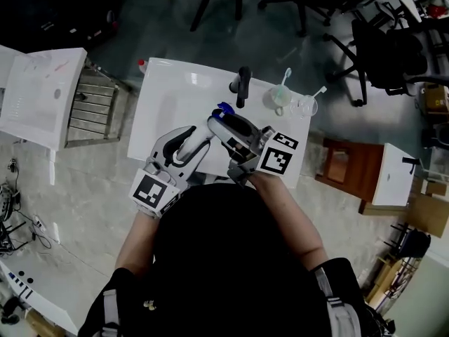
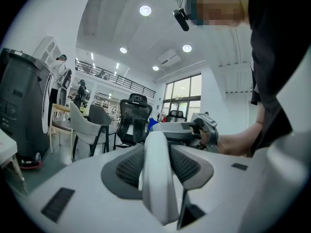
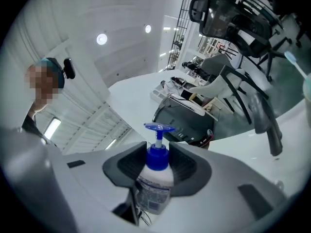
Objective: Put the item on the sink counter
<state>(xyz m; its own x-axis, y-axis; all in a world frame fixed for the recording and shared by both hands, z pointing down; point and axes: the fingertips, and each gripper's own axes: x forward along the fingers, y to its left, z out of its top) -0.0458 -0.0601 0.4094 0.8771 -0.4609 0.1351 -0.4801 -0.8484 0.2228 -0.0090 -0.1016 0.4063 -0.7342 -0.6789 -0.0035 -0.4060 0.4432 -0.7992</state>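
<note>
Person (image 1: 231, 258): dark top fills the low edge of the head view, both arms reach toward the faucet (image 1: 243, 86).
Right gripper (image 1: 219, 121): just in front of the faucet, over the basin of the sink bench (image 1: 158, 93), carrying the pump bottle (image 1: 224, 109).
Left gripper (image 1: 198, 139): just beside the right one, on the side away from the faucet.
Cups (image 1: 279, 97): two with toothbrushes, on the bench right of the faucet.
Left gripper view: jaws pinch a white item (image 2: 156, 174), rounded and plain; can't tell what it is.
Right gripper view: jaws pinch the bottle at its shoulder, blue pump head sticks out past them, faucet ahead to the right.
Done: bottle is in hand and up near the faucet.
Left: my read is to lower it, stand it on the bench rim, and let go; nothing is set down yet.
</note>
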